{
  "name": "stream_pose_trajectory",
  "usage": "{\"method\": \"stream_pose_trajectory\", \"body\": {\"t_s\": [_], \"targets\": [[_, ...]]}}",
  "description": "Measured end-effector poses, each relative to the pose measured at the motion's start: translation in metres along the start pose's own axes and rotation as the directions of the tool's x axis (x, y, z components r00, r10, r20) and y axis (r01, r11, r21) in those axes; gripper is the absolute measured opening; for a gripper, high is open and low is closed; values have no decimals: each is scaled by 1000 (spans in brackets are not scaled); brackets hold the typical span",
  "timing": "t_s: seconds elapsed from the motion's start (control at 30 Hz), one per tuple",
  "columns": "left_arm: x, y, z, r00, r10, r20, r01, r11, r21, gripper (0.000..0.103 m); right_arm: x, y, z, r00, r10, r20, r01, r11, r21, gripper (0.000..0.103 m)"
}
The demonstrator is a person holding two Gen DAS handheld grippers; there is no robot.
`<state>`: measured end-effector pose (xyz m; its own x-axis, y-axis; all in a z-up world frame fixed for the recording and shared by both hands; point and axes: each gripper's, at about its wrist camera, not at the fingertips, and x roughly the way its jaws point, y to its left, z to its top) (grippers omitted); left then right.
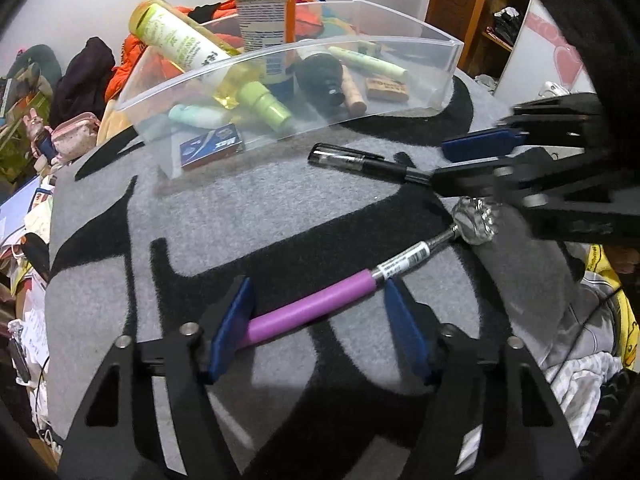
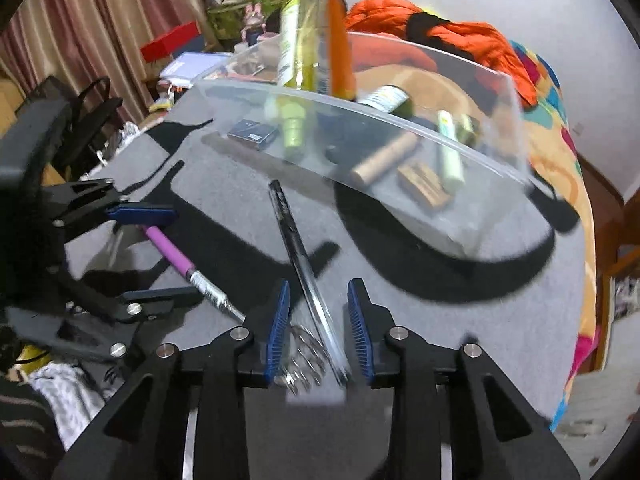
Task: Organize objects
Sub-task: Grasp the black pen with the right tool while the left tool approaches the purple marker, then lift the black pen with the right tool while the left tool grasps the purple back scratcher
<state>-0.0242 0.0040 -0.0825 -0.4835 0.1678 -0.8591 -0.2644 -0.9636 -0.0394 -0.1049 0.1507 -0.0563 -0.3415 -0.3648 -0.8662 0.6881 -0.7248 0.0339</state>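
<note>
A purple-handled whisk [image 1: 320,304] lies on the grey and black mat [image 1: 240,216], its wire head [image 1: 476,220] pointing right. My left gripper [image 1: 318,308] straddles the purple handle, with one pad at the handle's end and the other beside the metal shaft; I see no clear squeeze. A black pen [image 2: 304,264] lies between the pads of my right gripper [image 2: 319,328], with a gap on each side. The wire head [image 2: 304,360] sits just under those pads. Behind both stands a clear plastic bin [image 1: 320,46] holding bottles, tubes and small boxes.
In the bin are a yellow bottle [image 1: 180,40], a white and orange tube [image 1: 264,4], a black bottle [image 1: 324,76] and a blue box [image 1: 212,146]. Orange clothing [image 2: 472,36] lies behind. Clutter crowds the left edge [image 1: 24,208]; a wooden shelf [image 1: 480,8] stands at the right.
</note>
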Motion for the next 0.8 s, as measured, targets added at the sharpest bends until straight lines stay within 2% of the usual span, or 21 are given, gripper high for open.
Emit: {"method": "stream_pose_trajectory", "body": {"t_s": [0.13, 0.27, 0.6, 0.8], "targets": [[-6, -4, -4, 1000, 15, -6, -15, 999, 38, 60, 25, 12, 10, 997, -71, -12, 70, 997, -43, 27], [-7, -9, -2, 1000, 10, -21, -8, 997, 81, 60, 21, 7, 9, 996, -94, -7, 94, 995, -41, 10], [14, -34, 26, 994, -75, -73, 89, 975, 202, 60, -11, -29, -20, 991, -130, -16, 131, 991, 41, 9], [24, -41, 43, 989, -122, -86, 139, 964, 225, 59, -26, -43, -39, 995, -99, -9, 99, 986, 132, 9]]}}
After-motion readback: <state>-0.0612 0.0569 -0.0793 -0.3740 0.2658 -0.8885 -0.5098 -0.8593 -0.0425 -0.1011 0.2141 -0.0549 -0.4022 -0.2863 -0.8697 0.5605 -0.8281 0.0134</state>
